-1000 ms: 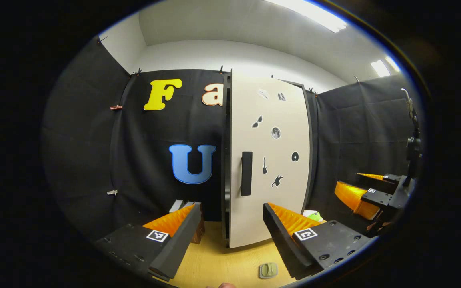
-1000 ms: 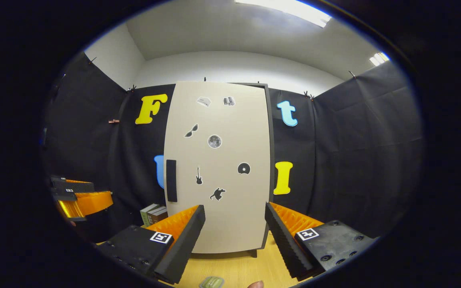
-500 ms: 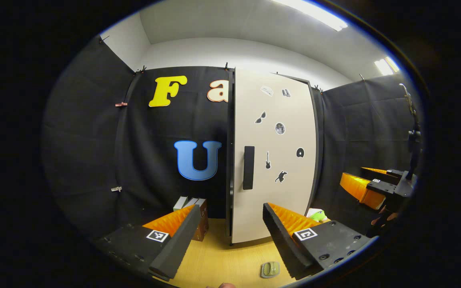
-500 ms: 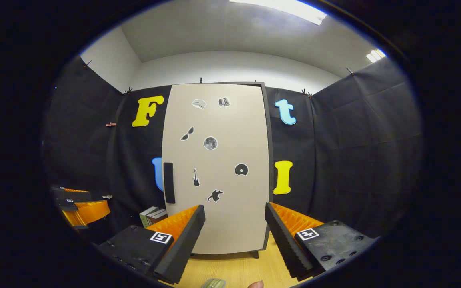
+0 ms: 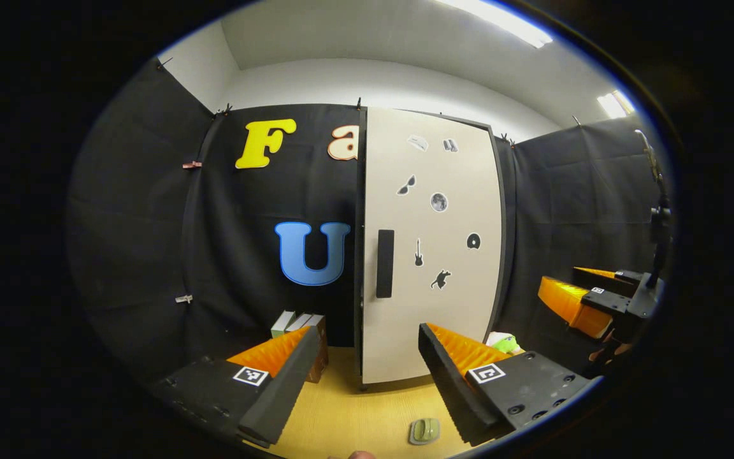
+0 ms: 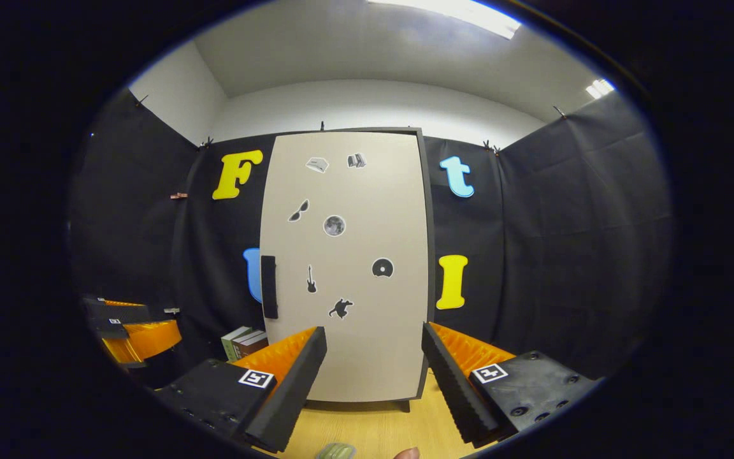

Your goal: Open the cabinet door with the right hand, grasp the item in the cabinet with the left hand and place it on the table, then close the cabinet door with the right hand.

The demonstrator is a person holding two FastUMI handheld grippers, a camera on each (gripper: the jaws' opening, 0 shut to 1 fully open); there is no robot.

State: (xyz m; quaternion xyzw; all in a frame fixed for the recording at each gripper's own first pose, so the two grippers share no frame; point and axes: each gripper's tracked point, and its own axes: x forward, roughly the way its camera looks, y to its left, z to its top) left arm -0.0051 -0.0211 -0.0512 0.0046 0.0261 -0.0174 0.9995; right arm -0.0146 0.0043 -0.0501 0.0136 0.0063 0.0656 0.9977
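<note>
The cabinet door [image 6: 348, 268] stands flush with its dark frame, and the vertical black handle [image 6: 269, 287] near its left edge is free. Both claws hang back from it, released and gripping nothing: the right claw [image 6: 373, 376] faces the door squarely with its jaws spread wide, and the left claw [image 5: 364, 376] is spread likewise, aimed at the door's handle edge. In the left gripper view the right claw sits well off to the side, apart from the cabinet.

A small pale green item [image 5: 425, 431] lies on the wooden table [image 5: 354, 414] just below the left claw's fingers; it is most likely the thing taken from the cabinet, set close to the front edge so that it is clear of the door's swing. With the item out and the door apparently shut, the task looks finished or nearly so, which would explain both claws idling open.

Some books [image 5: 303, 331] stand left of the cabinet, and a green-and-white soft object [image 5: 502, 343] rests to its right.
</note>
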